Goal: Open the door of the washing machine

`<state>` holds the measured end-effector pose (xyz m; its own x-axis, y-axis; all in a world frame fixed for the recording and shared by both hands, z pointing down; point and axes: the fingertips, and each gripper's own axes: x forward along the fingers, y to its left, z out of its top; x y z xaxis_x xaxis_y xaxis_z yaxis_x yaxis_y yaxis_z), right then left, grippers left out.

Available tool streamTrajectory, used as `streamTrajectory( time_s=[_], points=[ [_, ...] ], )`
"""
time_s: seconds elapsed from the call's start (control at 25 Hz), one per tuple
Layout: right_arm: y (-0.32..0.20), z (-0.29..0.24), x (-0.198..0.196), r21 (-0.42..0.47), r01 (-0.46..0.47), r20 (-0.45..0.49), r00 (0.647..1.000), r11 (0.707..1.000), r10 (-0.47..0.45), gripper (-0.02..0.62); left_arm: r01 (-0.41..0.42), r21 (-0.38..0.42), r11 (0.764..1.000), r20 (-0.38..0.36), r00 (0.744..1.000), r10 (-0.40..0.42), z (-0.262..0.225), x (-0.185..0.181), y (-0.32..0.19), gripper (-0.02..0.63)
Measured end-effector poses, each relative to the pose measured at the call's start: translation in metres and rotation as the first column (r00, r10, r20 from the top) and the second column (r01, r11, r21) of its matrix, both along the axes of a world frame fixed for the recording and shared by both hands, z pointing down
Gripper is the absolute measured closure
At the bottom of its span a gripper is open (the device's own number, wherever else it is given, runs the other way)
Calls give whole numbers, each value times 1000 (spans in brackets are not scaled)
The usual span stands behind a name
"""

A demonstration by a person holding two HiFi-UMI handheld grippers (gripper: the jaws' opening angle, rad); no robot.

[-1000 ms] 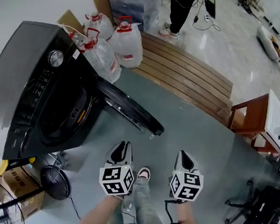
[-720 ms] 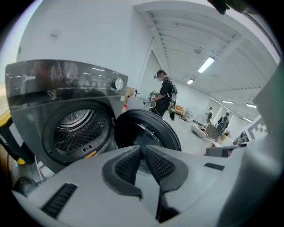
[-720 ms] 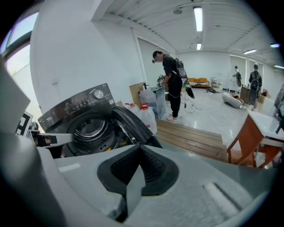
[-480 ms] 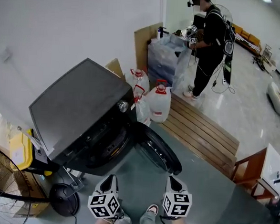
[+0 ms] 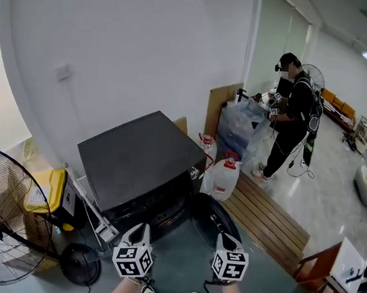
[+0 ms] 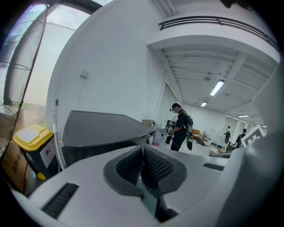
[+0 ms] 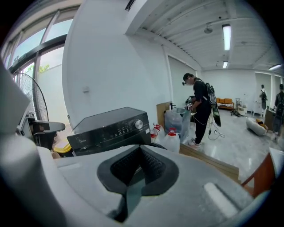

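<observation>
Door (image 5: 213,217): the task's thing; it is swung out from the front of the machine toward the right, so the opening is judged already done
Left gripper (image 5: 141,229): held low at the near edge, short of the machine; its jaws are closing and almost together; nothing is seen between the ribbed pads, as fits a tool no longer needed on the door
Right gripper (image 5: 222,238): held level with the left one, just before the open door and not touching it; its pads are narrowed to a meeting point with nothing between them
Washing machine (image 5: 139,155): a black front-loader set against the white wall; its flat top is turned to the camera; the drum mouth below is only partly seen past the left gripper
Yellow bin (image 5: 50,187): tucked beside the machine's left flank
Fan (image 5: 2,224): stood on the floor at far left, clear of the door's swing
Water jugs (image 5: 225,177): clustered at the machine's right rear corner, beside the wooden platform (image 5: 266,220)
Person (image 5: 292,119): standing well beyond the platform, by clear plastic bags (image 5: 241,128); not involved with the door
</observation>
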<state>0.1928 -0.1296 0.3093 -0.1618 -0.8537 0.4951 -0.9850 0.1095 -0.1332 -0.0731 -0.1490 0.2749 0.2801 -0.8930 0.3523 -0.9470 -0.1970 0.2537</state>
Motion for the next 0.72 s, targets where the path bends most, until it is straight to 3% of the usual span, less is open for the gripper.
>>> streamTrajectory(
  time_s=[0.32, 0.72],
  points=[
    [-22, -51, -18, 114, 19, -45, 999, 993, -14, 591, 19, 112, 994, 42, 999, -23, -33, -51, -3, 598],
    [-22, -49, -35, 104, -2, -50, 999, 995, 7, 591, 20, 91, 996, 55, 998, -26, -25, -78, -11, 600]
  ],
)
